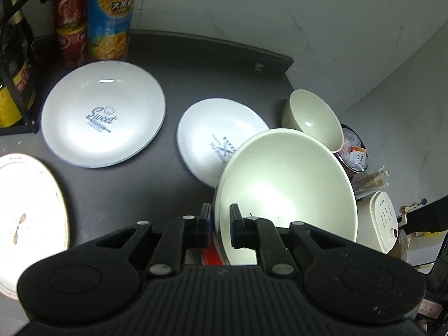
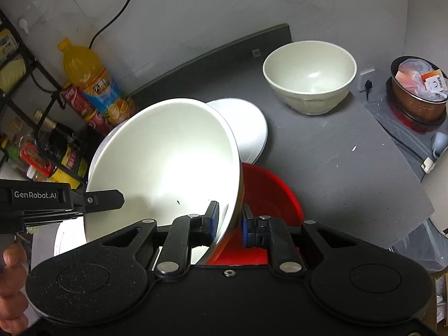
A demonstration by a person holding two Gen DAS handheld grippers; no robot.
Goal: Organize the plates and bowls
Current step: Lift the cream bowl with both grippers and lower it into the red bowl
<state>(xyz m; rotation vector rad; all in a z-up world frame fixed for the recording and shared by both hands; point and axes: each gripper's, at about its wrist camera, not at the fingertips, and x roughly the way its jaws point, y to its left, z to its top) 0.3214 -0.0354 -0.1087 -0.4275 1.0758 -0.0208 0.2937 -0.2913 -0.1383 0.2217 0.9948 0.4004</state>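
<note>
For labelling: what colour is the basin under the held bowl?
Red; right wrist view shows it best.

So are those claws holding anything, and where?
Both grip the large pale bowl by its rim: left claw on one side, right claw on the opposite edge.

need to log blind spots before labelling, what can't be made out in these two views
- Red basin: right wrist view, mostly covered by the large bowl and the right gripper; its contents are hidden.
- Flower-patterned plate: left wrist view, cut off by the left edge.
- Bakery plate print: left wrist view, partly hidden behind the large bowl.
- Left gripper: pad contact on the rim is unclear.
</note>
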